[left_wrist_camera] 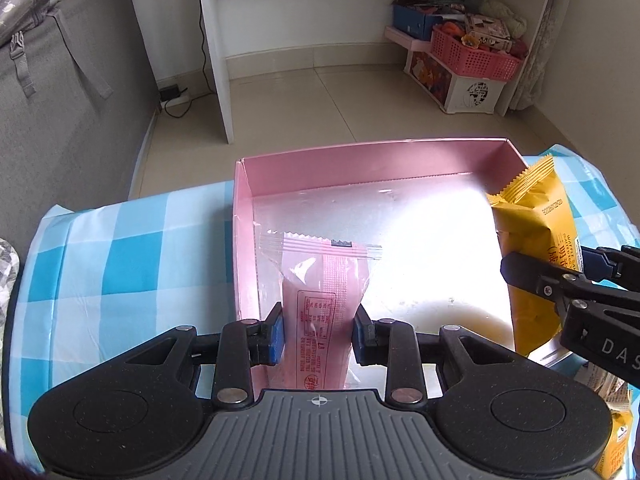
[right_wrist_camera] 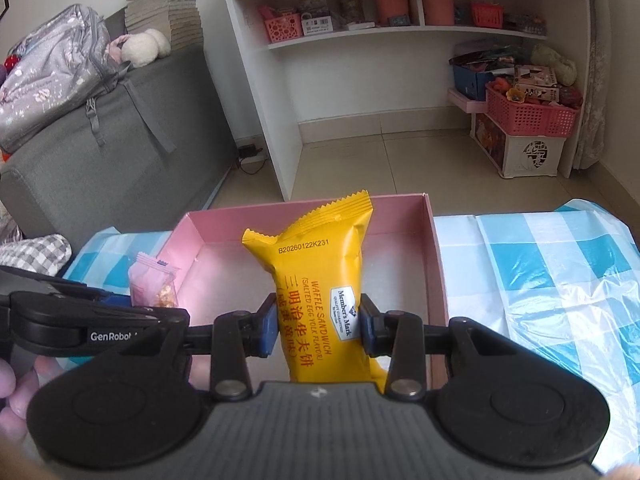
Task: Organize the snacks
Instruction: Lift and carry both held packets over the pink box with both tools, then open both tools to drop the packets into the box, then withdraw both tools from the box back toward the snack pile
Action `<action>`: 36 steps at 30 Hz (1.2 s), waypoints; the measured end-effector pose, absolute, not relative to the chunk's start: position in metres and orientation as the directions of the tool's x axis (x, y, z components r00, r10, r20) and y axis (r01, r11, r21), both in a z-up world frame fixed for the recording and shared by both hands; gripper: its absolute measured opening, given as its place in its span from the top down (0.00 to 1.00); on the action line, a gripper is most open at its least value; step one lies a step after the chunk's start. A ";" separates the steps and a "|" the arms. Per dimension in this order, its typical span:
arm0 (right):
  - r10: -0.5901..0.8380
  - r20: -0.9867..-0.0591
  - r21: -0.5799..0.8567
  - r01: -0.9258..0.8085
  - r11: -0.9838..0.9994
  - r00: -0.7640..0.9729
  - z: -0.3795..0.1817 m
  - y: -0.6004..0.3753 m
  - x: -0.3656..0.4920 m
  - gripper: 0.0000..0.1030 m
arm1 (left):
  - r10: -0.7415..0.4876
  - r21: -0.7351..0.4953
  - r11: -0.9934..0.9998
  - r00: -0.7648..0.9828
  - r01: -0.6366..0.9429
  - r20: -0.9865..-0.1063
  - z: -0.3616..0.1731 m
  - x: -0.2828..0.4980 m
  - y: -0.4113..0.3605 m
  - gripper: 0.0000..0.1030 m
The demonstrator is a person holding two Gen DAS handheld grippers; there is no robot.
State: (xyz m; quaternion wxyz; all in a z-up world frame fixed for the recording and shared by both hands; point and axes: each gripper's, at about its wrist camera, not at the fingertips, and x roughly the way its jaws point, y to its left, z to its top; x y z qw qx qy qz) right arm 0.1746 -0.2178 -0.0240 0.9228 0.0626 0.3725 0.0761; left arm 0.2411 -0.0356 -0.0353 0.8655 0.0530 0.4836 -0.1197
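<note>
Where the blue-checked tablecloth (left_wrist_camera: 120,248) covers the table, a shallow pink box (left_wrist_camera: 372,160) sits open, its bottom bare and glaring with light. Yellow wafer packet (right_wrist_camera: 316,300): upright over the box's right side, clenched by the right gripper (right_wrist_camera: 318,326). Pink snack packet (left_wrist_camera: 320,300): upright at the box's left wall, pinched at mid-body by the left gripper (left_wrist_camera: 318,330).
</note>
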 end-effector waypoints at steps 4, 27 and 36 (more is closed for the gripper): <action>0.179 -0.696 0.145 -0.108 0.984 0.695 -0.028 -0.212 0.176 0.65 | -0.148 -0.024 0.968 0.490 0.251 -0.859 -0.035 0.242 -0.036 0.71; 0.120 -0.697 0.108 -0.063 0.992 0.706 0.001 -0.218 0.152 0.18 | -0.173 0.010 0.952 0.567 0.304 -0.805 -0.007 0.196 -0.030 0.17; 0.115 -0.701 0.052 -0.111 0.992 0.704 0.018 -0.206 0.119 0.04 | -0.174 0.011 0.954 0.582 0.301 -0.794 0.003 0.150 -0.011 0.08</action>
